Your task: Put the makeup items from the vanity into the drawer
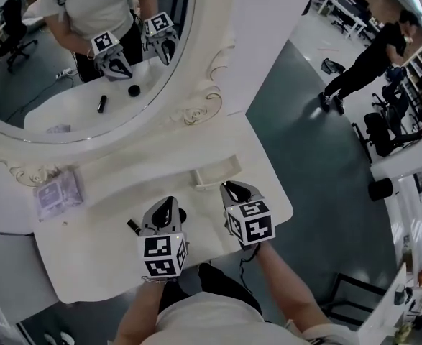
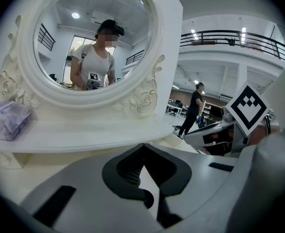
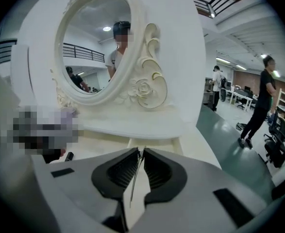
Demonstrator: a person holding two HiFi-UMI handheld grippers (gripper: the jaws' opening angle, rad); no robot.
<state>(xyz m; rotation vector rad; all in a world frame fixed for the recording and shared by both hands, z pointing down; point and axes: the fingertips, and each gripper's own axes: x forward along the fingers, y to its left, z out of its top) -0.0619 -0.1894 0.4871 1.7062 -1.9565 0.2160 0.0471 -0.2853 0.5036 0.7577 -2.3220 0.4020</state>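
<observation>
On the white vanity top (image 1: 88,254) lies a thin black makeup tube (image 1: 133,226), just left of my left gripper (image 1: 169,205). A round black item (image 1: 182,214) shows partly at that gripper's right side. The mirror reflects both items. My left gripper hangs above the top with its jaws shut and nothing between them (image 2: 143,146). To its right, my right gripper (image 1: 230,187) is also above the top. Its jaws (image 3: 139,152) stand shut but for a thin slit, and no item shows between them. The tube's end (image 3: 68,156) shows in the right gripper view.
The oval mirror (image 1: 196,63) in its ornate white frame stands behind a raised shelf (image 1: 146,165). A purple tissue pack (image 1: 58,192) lies at the shelf's left end. A person (image 1: 369,60) stands on the green floor to the right, among office chairs and desks.
</observation>
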